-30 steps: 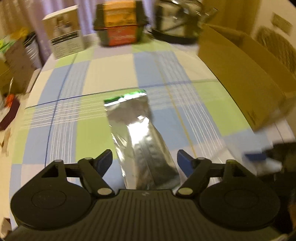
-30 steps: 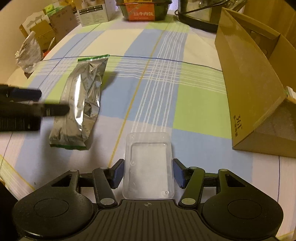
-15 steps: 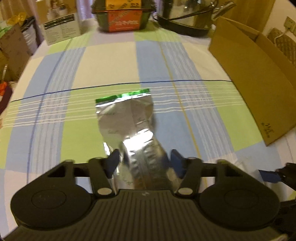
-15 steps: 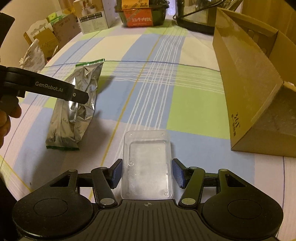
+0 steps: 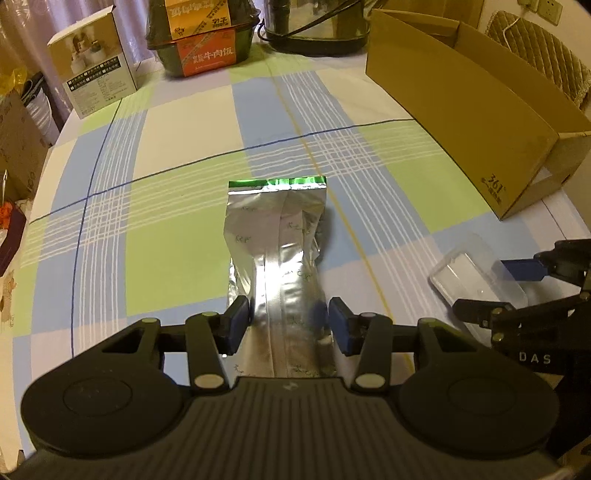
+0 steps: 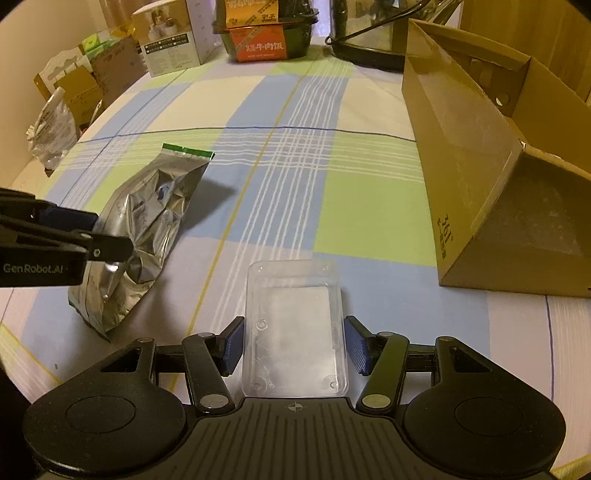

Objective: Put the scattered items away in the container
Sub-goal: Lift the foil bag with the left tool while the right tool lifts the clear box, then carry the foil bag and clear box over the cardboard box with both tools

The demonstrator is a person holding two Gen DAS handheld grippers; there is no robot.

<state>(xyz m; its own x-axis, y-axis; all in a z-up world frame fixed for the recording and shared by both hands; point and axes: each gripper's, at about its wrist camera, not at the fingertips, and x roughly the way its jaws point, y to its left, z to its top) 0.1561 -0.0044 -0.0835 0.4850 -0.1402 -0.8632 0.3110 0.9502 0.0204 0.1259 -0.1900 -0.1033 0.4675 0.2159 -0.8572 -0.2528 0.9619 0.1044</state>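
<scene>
Lying between left gripper (image 5: 289, 320) fingers (image 5: 238, 323): foil pouch (image 5: 279, 258), touching.

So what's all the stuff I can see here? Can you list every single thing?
foil pouch: one, silver with a green top edge, lying on the cloth between the left tongs' pads
plastic tray: one, clear, on the cloth between the right tongs' pads
cardboard box: one, brown, open, on the right
tablecloth: one, blue, green and cream checks
small carton: one, tan and white, far left
food tub: one, dark with an orange label, far edge
pot: one, shiny metal, far edge
crinkly bag: one, silvery, left table edge
left tongs: black with blue pads, closing on the pouch
right tongs: black with blue pads, open
</scene>
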